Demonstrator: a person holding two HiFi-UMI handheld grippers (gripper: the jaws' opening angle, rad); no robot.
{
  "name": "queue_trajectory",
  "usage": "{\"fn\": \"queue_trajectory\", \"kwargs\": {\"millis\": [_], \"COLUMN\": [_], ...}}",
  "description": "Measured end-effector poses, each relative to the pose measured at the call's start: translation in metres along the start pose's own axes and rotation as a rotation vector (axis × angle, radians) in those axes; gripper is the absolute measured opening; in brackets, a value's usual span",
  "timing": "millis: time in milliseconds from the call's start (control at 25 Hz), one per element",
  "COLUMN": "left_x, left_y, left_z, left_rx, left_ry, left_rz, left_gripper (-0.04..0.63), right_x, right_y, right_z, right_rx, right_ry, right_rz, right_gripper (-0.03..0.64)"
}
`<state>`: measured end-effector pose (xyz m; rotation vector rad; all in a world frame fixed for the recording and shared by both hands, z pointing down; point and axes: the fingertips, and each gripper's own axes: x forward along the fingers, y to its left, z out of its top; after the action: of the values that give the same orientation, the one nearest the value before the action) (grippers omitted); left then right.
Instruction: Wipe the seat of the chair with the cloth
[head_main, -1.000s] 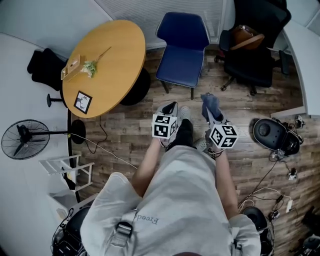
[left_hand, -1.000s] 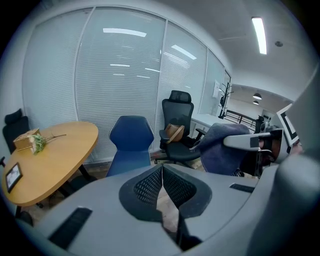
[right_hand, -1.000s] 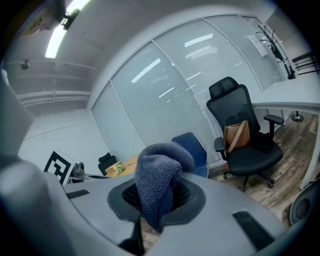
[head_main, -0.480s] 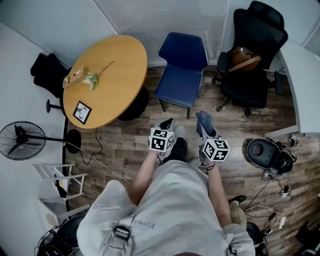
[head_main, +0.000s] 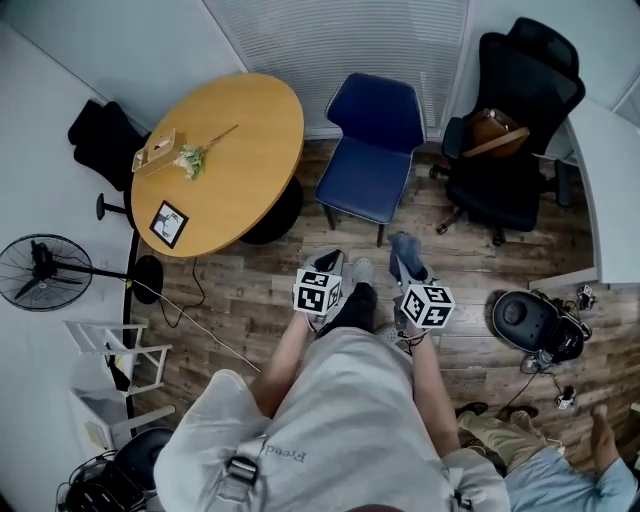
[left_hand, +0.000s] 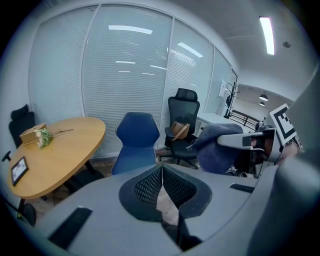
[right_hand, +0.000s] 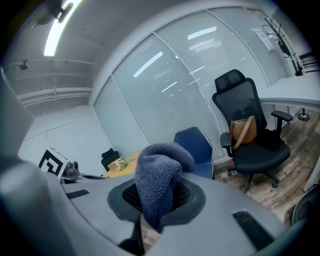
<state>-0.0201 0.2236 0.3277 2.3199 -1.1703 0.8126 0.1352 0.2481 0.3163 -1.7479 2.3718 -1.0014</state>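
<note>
The blue plastic chair (head_main: 372, 165) stood before the person, between the round wooden table (head_main: 240, 130) on its left and the black mesh office chair (head_main: 515, 200) on its right. A brown leather handbag (head_main: 493, 130) lay on the office chair's seat. A small framed picture (head_main: 168, 223) sat at the table's near edge, a flower sprig (head_main: 200, 155) farther back. The left gripper (head_main: 333, 262) and the right gripper (head_main: 408, 264), the grey-blue knitted cloth (head_main: 403, 245) between its jaws, hung side by side short of the blue chair, apart from it.
</note>
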Motion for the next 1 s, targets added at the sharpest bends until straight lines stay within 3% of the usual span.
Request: {"fn": "queue_trajectory", "kwargs": {"millis": [1000], "left_x": [-0.002], "left_y": [0.016], "left_z": [-0.004], "left_rx": [-0.02], "left_ry": [-0.005], "left_rz": [-0.003], "left_gripper": [0.028], "right_x": [0.004], "right_y": [0.007], "right_z": [-0.006], "right_rx": [-0.011], "right_ry": [0.013], "right_rz": [-0.014], "right_gripper": [0.051]}}
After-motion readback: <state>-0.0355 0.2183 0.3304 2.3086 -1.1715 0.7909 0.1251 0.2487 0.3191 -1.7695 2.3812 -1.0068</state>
